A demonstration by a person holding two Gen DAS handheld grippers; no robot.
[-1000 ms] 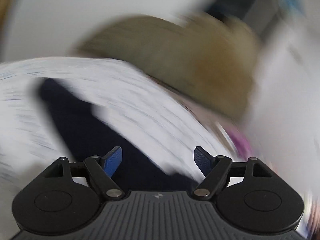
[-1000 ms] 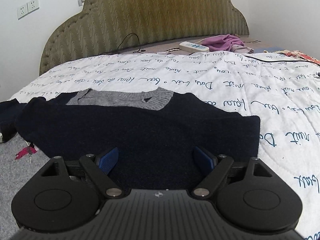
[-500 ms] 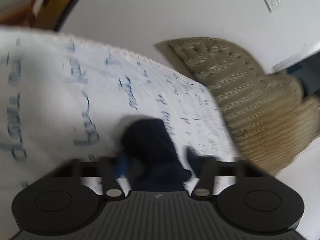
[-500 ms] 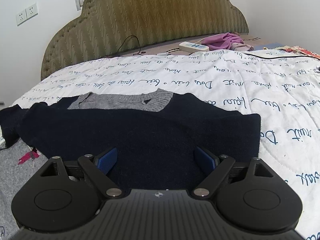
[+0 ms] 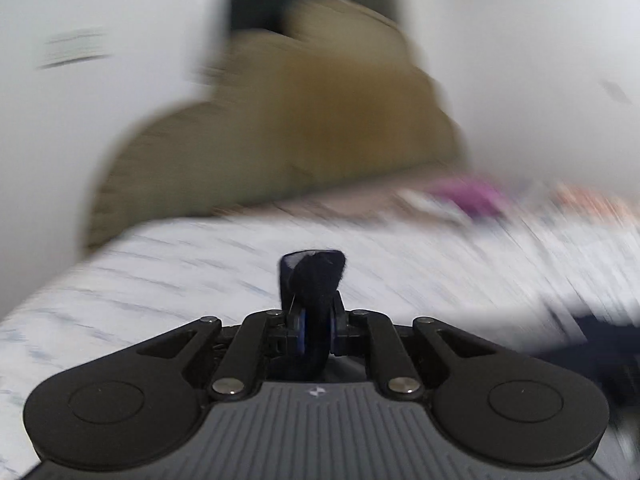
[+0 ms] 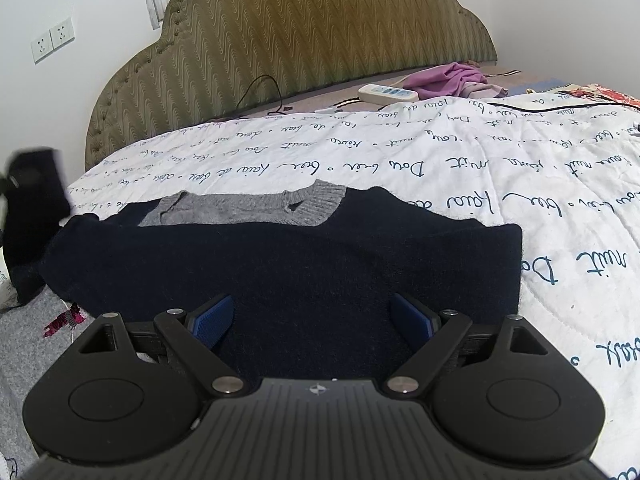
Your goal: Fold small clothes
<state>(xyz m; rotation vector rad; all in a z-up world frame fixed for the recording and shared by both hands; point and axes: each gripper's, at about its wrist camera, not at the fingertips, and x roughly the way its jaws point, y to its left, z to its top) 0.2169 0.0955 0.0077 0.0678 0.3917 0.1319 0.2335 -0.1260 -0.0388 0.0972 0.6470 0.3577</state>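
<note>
Where the right wrist view is sharp, a white quilt (image 6: pixel 400 168) printed with blue handwriting covers the bed, and an olive padded headboard (image 6: pixel 304 36) rises at 12 o'clock against a white wall with a double socket (image 6: pixel 53 45) at 10 o'clock. Between quilt and headboard lie a white power strip (image 6: pixel 386 94) and a crumpled purple cloth (image 6: pixel 452 79) at 1 o'clock, with a black cable (image 6: pixel 260 90) trailing nearby. A navy sweater (image 6: pixel 280 264) with a grey knit collar (image 6: pixel 256 210) lies flat on the quilt in the middle of the view; its right edge runs straight, and bare quilt stretches from there to 3 o'clock. At 8 o'clock a grey garment (image 6: pixel 28 344) with a pink mark lies just beside the sweater's left end, where a dark sleeve is lifted at 9 o'clock.

The right gripper (image 6: pixel 312 320) hovers low over the sweater's near hem, its blue pads spread wide with nothing between them. The left wrist view is heavily blurred, but the left gripper (image 5: pixel 316 320) looks pressed together on a bunch of dark navy fabric, probably that sleeve, which pokes up past the fingertips above the quilt.
</note>
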